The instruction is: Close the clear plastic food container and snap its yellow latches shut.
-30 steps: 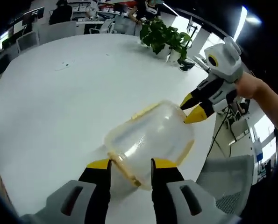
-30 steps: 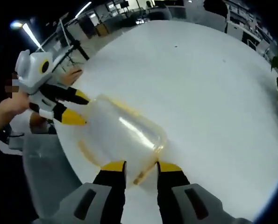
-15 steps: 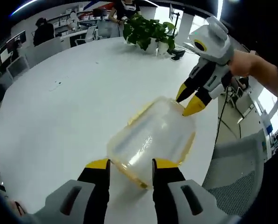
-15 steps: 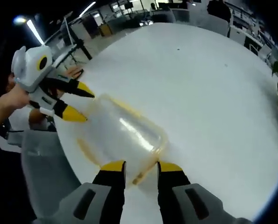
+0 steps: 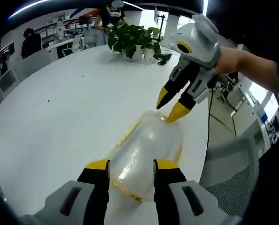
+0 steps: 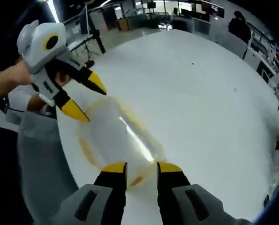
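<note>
The clear plastic container [image 5: 146,150] lies on the white table [image 5: 55,108], its yellow latch strips [image 5: 124,137] showing along the rim. My left gripper [image 5: 132,165] stands open, its yellow-tipped jaws astride the container's near end. My right gripper [image 5: 171,107] hangs open just over the far end, held by a hand. In the right gripper view the container [image 6: 116,140] runs away from my right gripper [image 6: 142,168], whose jaws straddle its near end. The left gripper [image 6: 88,99] is open at the far end. I cannot tell if any tip touches the plastic.
A potted plant [image 5: 130,40] stands at the table's far side. A grey chair [image 5: 228,173] sits past the table edge close to the container, and shows as a grey chair [image 6: 41,159] in the right gripper view. Desks and people fill the room behind.
Both cameras have swung, so the container looks turned. The right gripper has risen from touching the container's far end to hovering over it. Jaw gaps look unchanged.
</note>
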